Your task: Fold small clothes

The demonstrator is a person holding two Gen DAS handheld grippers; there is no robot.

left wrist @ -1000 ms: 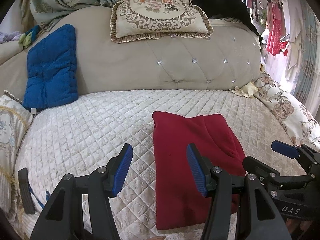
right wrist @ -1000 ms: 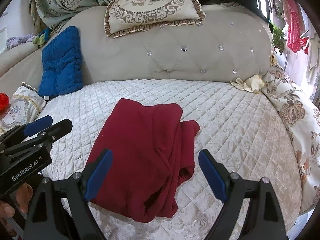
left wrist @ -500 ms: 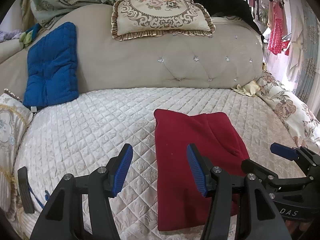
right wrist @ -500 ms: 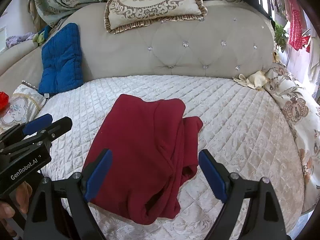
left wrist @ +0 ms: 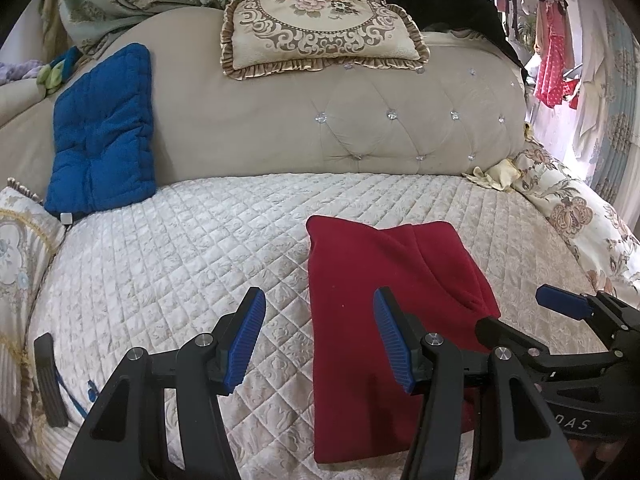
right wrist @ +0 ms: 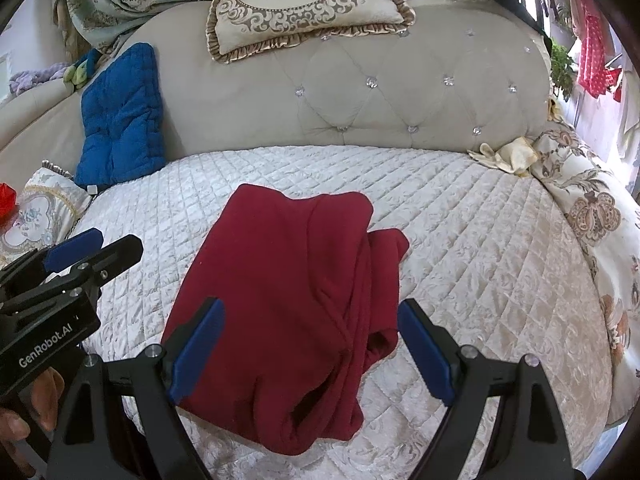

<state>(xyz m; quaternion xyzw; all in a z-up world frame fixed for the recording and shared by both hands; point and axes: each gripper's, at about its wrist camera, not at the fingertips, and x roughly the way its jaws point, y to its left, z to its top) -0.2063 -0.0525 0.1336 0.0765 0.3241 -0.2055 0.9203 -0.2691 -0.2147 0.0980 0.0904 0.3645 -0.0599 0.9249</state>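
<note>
- While the red garment (right wrist: pixel 288 312) lies partly folded on the quilted sofa seat (right wrist: pixel 480 248), near its front edge, both tools hover over it with nothing held: the right gripper (right wrist: pixel 310 350) has its jaws spread wide across the cloth, and the left gripper (left wrist: pixel 320 338) has its jaws open to a middling gap over the garment's left edge.
- As I judge it, the step in hand is another fold, and the loose right-hand layers need taming first.
- To do it well, each gripper should pinch through all layers at a near corner, not only the top ply, so the bundle moves as one.
- Lifting both corners together and carrying them toward the far edge should keep the crease straight; a lopsided lift would likely skew the soft fabric.
- Setting the cloth down before letting go, then pressing the crease flat, should stop it from springing back.
- Only the right wrist view shows the rumpled right side: a sleeve-like flap sticking out and an open pocket at the near hem.
- From the left wrist view the garment (left wrist: pixel 380 320) looks like a tidy rectangle with a clean left edge, and the right gripper's body hides its lower right part.
- That left view alone shows a small dark object (left wrist: pixel 50 380) at the seat's left edge; what it is I cannot tell.
</note>
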